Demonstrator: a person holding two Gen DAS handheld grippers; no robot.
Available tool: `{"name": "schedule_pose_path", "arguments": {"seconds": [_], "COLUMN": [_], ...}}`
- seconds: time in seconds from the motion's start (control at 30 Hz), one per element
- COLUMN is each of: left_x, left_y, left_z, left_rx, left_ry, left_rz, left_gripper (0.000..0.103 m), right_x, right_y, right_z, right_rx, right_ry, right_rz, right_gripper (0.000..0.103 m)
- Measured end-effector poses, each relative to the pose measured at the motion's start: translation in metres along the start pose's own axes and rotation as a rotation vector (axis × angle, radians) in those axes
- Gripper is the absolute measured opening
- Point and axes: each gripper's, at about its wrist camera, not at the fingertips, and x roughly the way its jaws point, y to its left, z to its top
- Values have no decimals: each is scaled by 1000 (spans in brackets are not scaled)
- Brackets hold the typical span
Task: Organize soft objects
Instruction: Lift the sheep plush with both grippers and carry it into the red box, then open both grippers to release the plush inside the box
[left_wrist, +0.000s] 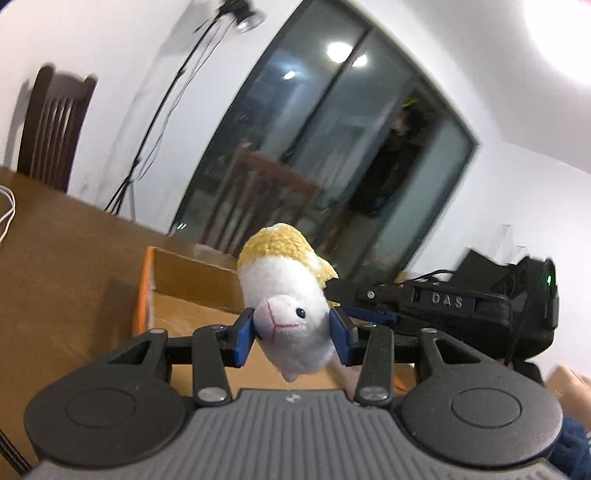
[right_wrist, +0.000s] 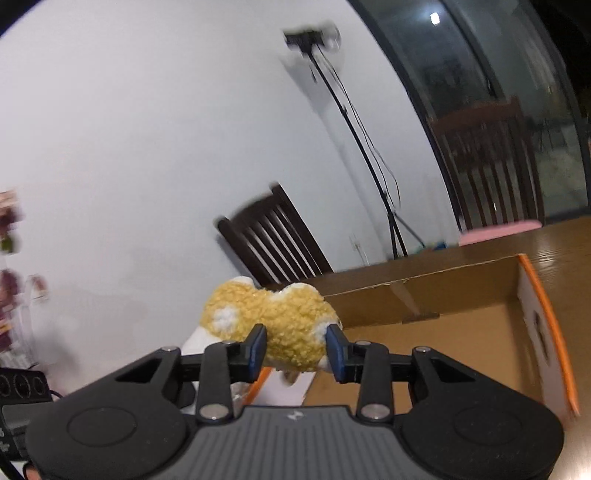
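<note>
In the left wrist view, the left gripper (left_wrist: 291, 332) has its blue fingers (left_wrist: 242, 338) clamped on a plush sheep (left_wrist: 286, 291). The toy has a white face and body and a yellow woolly back, and its head points toward the camera. It hangs in the air above an open cardboard box (left_wrist: 184, 280) with an orange edge, which stands on the brown counter (left_wrist: 66, 251). At 3 o'clock from the toy the other black gripper is visible. A dark wooden chair (left_wrist: 51, 125) stands at 10 o'clock, beside a black tripod (left_wrist: 155, 122).

In the right wrist view, the right gripper (right_wrist: 295, 350) has its fingers (right_wrist: 255, 350) clamped on the yellow woolly side of a plush toy (right_wrist: 273, 325). The toy is lifted, and the cardboard box (right_wrist: 461, 332) lies at 3 o'clock from it on the counter (right_wrist: 561, 240).
</note>
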Motion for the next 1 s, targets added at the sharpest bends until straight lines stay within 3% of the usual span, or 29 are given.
{"name": "schedule_pose_path", "arguments": {"seconds": [0.1, 0.17, 0.23, 0.33, 0.43, 0.57, 0.63, 0.73, 0.8, 0.87, 0.93, 1.0], "left_x": [50, 81, 106, 125, 121, 107, 98, 82, 60, 40, 16, -12], "left_y": [24, 37, 36, 25, 25, 20, 15, 1, -11, -22, -37, -52], "left_z": [15, 22, 25, 21, 18, 15, 17, 27, 34, 38, 38, 37], "left_rx": [22, 17, 90, 224, 236, 256, 264, 288, 306, 315, 335, 359], "left_ry": [66, 137, 210, 247, 216, 183, 176, 150, 126, 99, 78, 58], "left_rz": [51, 94, 138, 307, 316, 355, 357, 378, 387, 389, 391, 395], "left_gripper": [43, 36, 36, 37, 43, 45, 49, 54, 60, 73, 76, 81], "right_x": [63, 104, 140, 174, 183, 172, 162, 131, 98, 63, 22, -19], "right_y": [-18, -31, -39, -46, -51, -52, -53, -48, -44, -41, -38, -36], "right_z": [23, 29, 29, 20, 17, 12, 17, 33, 43, 50, 51, 47], "right_rx": [4, 17, 9, -7, 15, 27, 30, 23, 4, -26, -69, -115], "right_ry": [80, 147, 203, 275, 285, 286, 262, 209, 168, 130, 93, 62], "right_rz": [-44, -47, -88, -130, -105, -70, -64, -71, -85, -112, -146, -177], "right_gripper": [28, 12, 12, 14, 15, 22, 30, 32, 33, 49, 56, 57]}}
